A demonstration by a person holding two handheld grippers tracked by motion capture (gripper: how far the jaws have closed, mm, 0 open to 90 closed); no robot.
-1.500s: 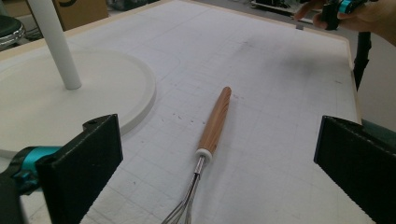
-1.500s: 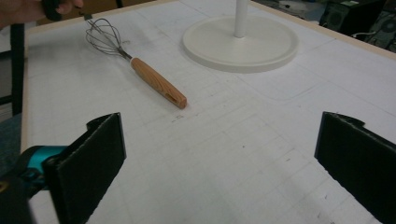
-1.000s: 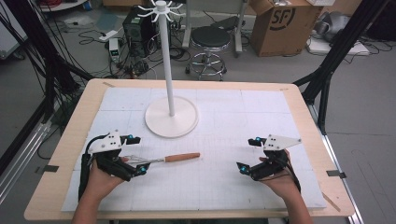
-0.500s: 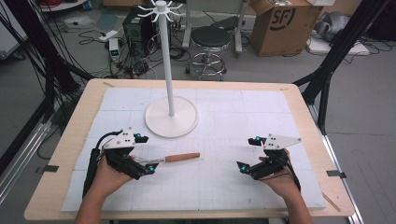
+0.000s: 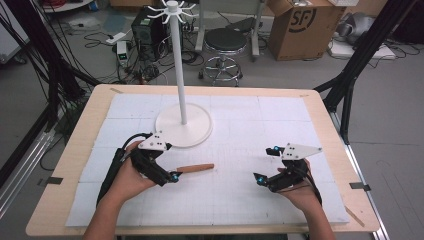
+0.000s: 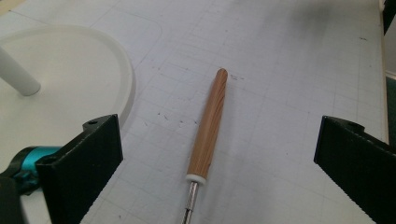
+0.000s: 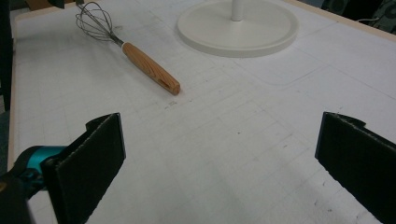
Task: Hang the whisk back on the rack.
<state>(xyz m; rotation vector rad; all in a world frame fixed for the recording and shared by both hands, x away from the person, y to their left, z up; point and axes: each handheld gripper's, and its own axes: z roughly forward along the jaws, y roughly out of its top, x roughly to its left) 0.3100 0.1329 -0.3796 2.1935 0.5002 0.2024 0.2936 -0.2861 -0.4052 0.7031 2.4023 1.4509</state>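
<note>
While both pairs of jaws are spread wide with nothing gripped, the left gripper is held over the whisk, wooden handle between its jaws, untouched. Whisk lies flat beside the white stand base. Right gripper is held well apart.

A whisk lies flat on the white gridded mat of the tabletop. It has a round wooden handle with light and dark grain, a thin white ring where the wood ends, and a short metal neck that goes to thin wire loops. In the high view the handle points to the right, near the round white base of the stand but not touching it.
</note>
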